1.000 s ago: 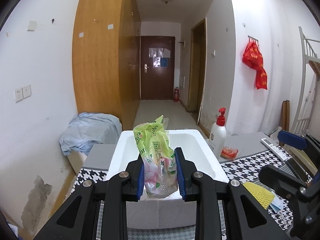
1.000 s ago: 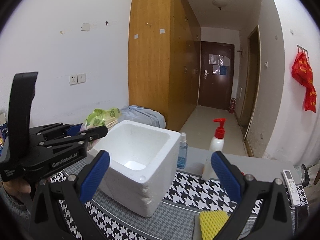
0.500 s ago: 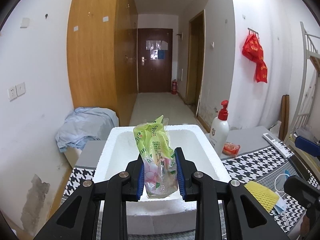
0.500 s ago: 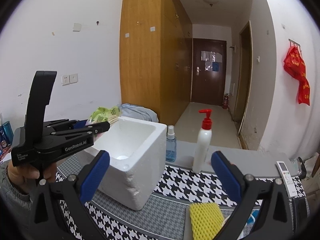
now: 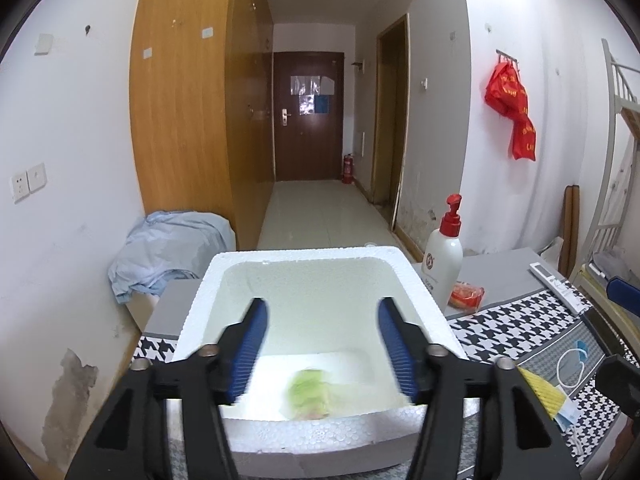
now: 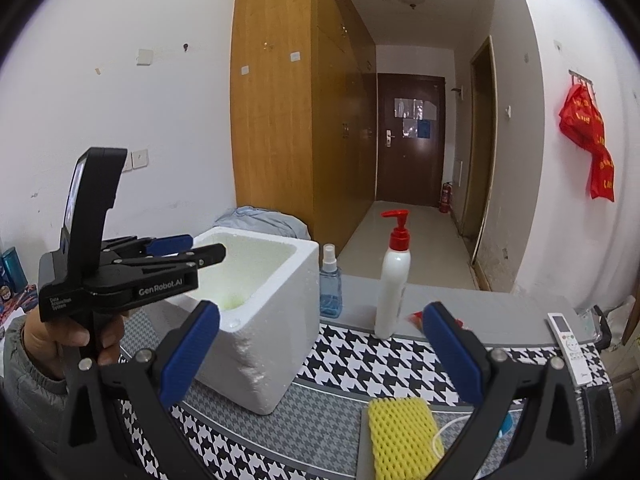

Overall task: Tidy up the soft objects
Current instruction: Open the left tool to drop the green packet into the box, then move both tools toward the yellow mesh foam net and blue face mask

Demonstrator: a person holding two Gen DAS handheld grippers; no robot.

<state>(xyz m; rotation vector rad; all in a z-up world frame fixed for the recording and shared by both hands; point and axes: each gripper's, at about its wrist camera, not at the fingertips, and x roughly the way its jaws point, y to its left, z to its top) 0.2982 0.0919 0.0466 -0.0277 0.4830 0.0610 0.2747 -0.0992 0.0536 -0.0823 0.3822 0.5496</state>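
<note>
A white foam box [image 5: 416,288] [image 6: 272,320] stands on the houndstooth mat. My left gripper [image 5: 320,308] [image 6: 188,248] hovers over the box with its jaws opening and nothing between the pads. Below it a green plastic packet [image 5: 310,394], blurred, is inside the box near its floor. My right gripper [image 6: 320,328] is open and empty above the mat, right of the box. A yellow foam sponge [image 6: 402,428] [image 5: 540,390] lies on the mat just under the right gripper.
A white pump bottle [image 6: 394,280] [image 5: 444,260] and a small blue spray bottle [image 6: 330,284] stand behind the box. A red packet [image 5: 466,294] and a remote [image 6: 568,344] lie further right. A hand [image 6: 60,332] holds the left gripper. Blue cloth [image 5: 168,248] is heaped by the wall.
My left gripper let go of the green packet, its jaws spread wide, and the packet dropped into the foam box. The right gripper stayed open.
</note>
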